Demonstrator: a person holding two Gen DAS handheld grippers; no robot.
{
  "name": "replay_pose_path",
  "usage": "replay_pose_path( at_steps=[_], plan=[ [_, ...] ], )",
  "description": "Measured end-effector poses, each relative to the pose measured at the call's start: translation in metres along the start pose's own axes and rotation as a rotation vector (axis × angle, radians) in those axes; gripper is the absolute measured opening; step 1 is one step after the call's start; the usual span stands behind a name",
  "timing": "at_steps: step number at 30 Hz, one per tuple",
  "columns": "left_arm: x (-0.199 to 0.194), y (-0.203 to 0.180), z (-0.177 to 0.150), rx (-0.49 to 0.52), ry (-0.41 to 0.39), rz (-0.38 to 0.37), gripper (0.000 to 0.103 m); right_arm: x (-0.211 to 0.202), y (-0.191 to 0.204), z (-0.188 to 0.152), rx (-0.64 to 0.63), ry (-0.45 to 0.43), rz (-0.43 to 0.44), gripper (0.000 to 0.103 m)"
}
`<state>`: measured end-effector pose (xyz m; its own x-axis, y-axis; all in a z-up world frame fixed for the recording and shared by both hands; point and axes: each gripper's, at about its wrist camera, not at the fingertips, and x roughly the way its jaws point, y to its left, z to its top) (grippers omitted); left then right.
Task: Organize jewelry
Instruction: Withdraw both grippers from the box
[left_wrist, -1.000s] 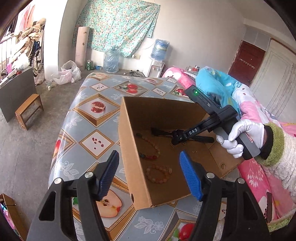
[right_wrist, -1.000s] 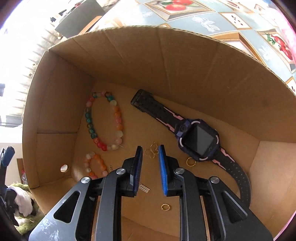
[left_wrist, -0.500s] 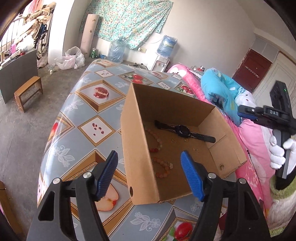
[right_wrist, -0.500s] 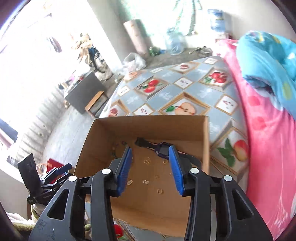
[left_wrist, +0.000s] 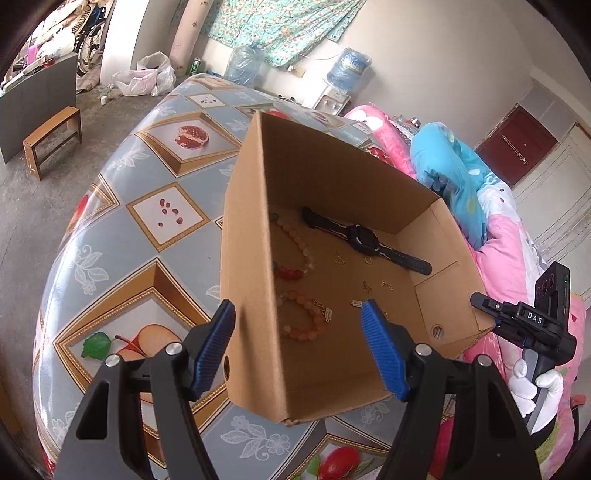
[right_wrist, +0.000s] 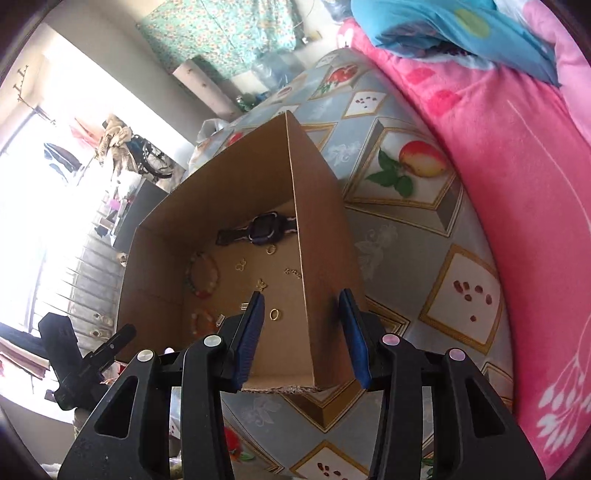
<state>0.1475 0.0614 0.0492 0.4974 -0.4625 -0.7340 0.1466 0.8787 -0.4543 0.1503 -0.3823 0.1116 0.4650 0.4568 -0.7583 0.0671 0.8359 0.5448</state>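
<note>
While the cardboard box (left_wrist: 255, 302) fills the frame centre on the patterned tablecloth (left_wrist: 122, 236), it contains a black watch (left_wrist: 364, 240) upper centre and beaded bracelets (left_wrist: 299, 321) lower centre. Left gripper (left_wrist: 299, 350) and right gripper (right_wrist: 304, 336) both stand wide open at the lower frame edge, holding nothing.

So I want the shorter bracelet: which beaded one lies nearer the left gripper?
The small orange bracelet, nearer the left gripper; the longer multicoloured strand lies beyond it.

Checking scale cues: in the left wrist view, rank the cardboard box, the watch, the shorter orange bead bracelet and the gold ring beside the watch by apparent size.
1. cardboard box
2. watch
3. orange bead bracelet, closer to the camera, so its lead over nothing is certain
4. gold ring
</note>
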Motion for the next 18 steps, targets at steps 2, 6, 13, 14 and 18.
replay_pose_path(
  at_steps=[2,6,13,14,18],
  plan=[
    [0.001,-0.004,-0.001,0.009,-0.006,0.018,0.069,0.0,0.004,-0.002,-0.019,-0.006,-0.018,0.041],
    [0.0,-0.006,-0.002,0.005,-0.017,0.036,0.07,-0.003,0.008,-0.006,-0.029,-0.012,-0.031,0.042],
    [-0.007,-0.013,-0.009,0.012,-0.031,0.1,0.07,-0.008,0.004,-0.017,-0.001,-0.014,0.013,0.042],
    [-0.008,-0.014,-0.012,0.012,-0.03,0.104,0.07,-0.008,0.003,-0.019,-0.001,-0.016,0.016,0.042],
    [-0.015,-0.016,-0.024,0.004,-0.026,0.109,0.071,-0.012,0.0,-0.026,0.006,-0.014,0.031,0.042]
  ],
)
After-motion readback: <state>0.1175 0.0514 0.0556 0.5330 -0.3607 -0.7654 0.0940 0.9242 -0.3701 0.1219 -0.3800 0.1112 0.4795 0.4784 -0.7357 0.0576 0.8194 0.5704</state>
